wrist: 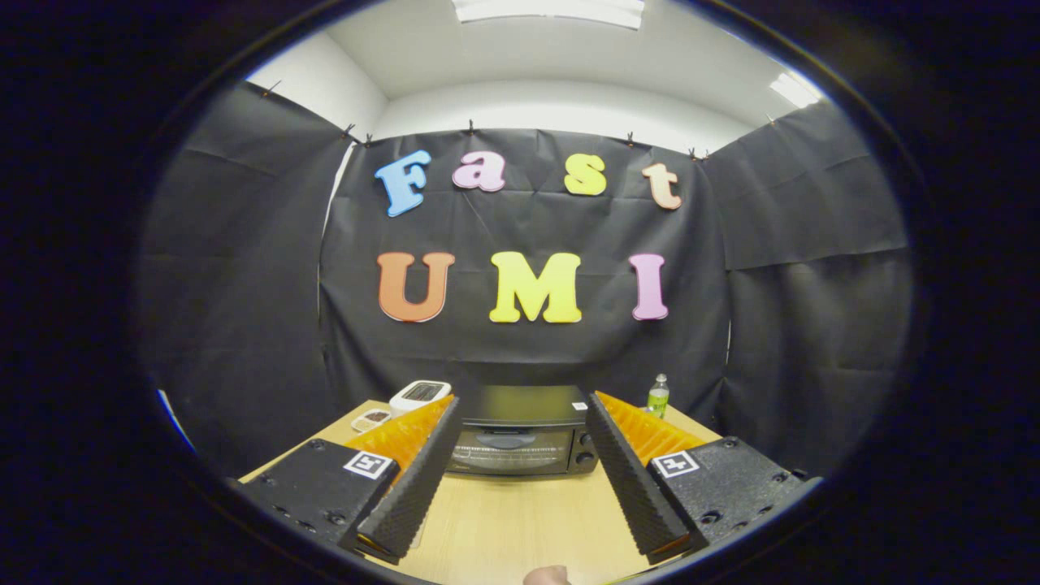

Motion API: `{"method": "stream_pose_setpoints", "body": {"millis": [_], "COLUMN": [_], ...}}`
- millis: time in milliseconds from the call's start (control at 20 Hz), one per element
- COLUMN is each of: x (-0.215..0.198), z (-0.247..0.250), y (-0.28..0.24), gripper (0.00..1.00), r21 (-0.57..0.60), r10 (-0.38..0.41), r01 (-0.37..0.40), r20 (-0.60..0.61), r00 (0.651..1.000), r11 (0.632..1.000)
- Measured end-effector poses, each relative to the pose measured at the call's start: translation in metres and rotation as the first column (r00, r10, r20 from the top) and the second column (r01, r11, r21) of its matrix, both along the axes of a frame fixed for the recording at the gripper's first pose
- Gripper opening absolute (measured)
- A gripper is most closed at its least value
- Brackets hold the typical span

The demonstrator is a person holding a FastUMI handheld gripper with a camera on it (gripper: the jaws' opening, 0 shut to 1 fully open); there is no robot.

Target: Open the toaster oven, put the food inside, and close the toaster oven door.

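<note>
A black toaster oven (520, 435) stands at the far side of the wooden table (520, 520), its glass door shut, with two knobs on its right. My gripper (520, 410) is open, fingers spread wide, and the oven shows between and beyond them. Nothing is between the fingers. A small plate with food (371, 420) lies left of the oven, partly hidden by my left finger (410, 479).
A white device (419, 394) sits at the back left of the table behind the plate. A small green bottle (658, 396) stands at the back right beside the oven. Black cloth walls close in the table on three sides. A fingertip (546, 575) shows at the table's near edge.
</note>
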State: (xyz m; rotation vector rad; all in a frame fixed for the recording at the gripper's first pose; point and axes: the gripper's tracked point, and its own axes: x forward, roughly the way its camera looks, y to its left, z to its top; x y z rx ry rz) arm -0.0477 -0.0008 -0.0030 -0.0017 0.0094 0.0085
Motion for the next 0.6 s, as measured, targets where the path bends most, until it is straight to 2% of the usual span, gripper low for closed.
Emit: {"method": "stream_pose_setpoints", "body": {"millis": [200,600], "x": [0.000,-0.011], "z": [0.000,0.019], "y": [-0.003,-0.008], "gripper": [1.00,1.00], "r21": [0.014,0.024], "r10": [0.005,0.000], "r01": [-0.005,-0.003], "r20": [0.005,0.096], "r00": [1.000,0.995], "r11": [1.000,1.000]}}
